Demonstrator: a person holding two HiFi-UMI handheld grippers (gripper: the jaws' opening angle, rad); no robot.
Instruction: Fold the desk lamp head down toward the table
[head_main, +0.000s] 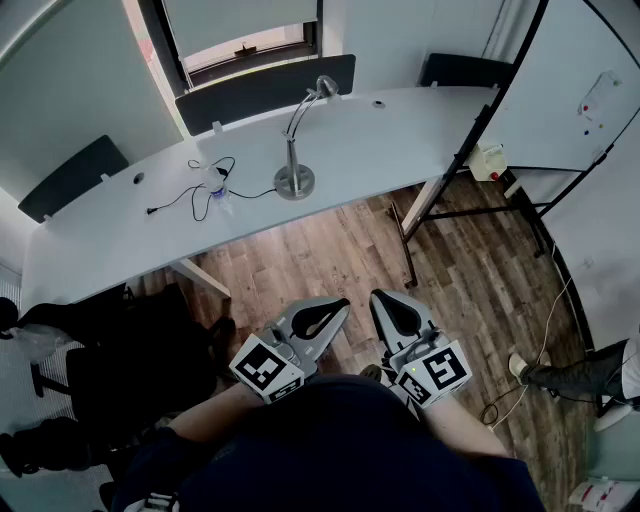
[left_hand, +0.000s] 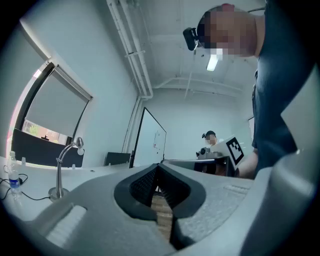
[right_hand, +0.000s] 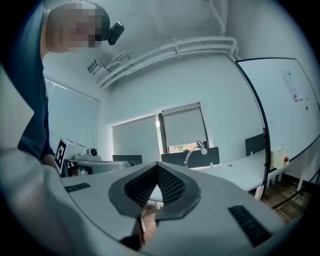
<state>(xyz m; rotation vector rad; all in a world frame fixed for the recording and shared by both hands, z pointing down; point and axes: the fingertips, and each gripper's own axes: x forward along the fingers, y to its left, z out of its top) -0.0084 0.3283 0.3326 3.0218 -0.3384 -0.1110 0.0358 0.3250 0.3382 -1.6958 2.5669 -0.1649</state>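
Well back on the curved white desk (head_main: 400, 140), desk lamp (head_main: 292, 165) upright, head raised. Near its base, water bottle (head_main: 218, 190) and black cable (head_main: 185, 197). Over wooden floor (head_main: 330, 250), well apart from it, left gripper (head_main: 343, 305) and right gripper (head_main: 378, 297), jaws closed, empty.

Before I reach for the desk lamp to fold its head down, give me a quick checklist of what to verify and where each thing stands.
1. Lamp head up, not yet folded: ok.
2. Lamp base flat on the table: ok.
3. Left gripper and right gripper empty: ok, nothing between the jaws.
4. Jaws open for a grasp: not ok, both are shut.
5. Lamp within reach: not ok, both grippers are far back from the table, with wooden floor between.
6. Room beside the base: ok, the bottle stands apart at its left; the cable runs toward it.
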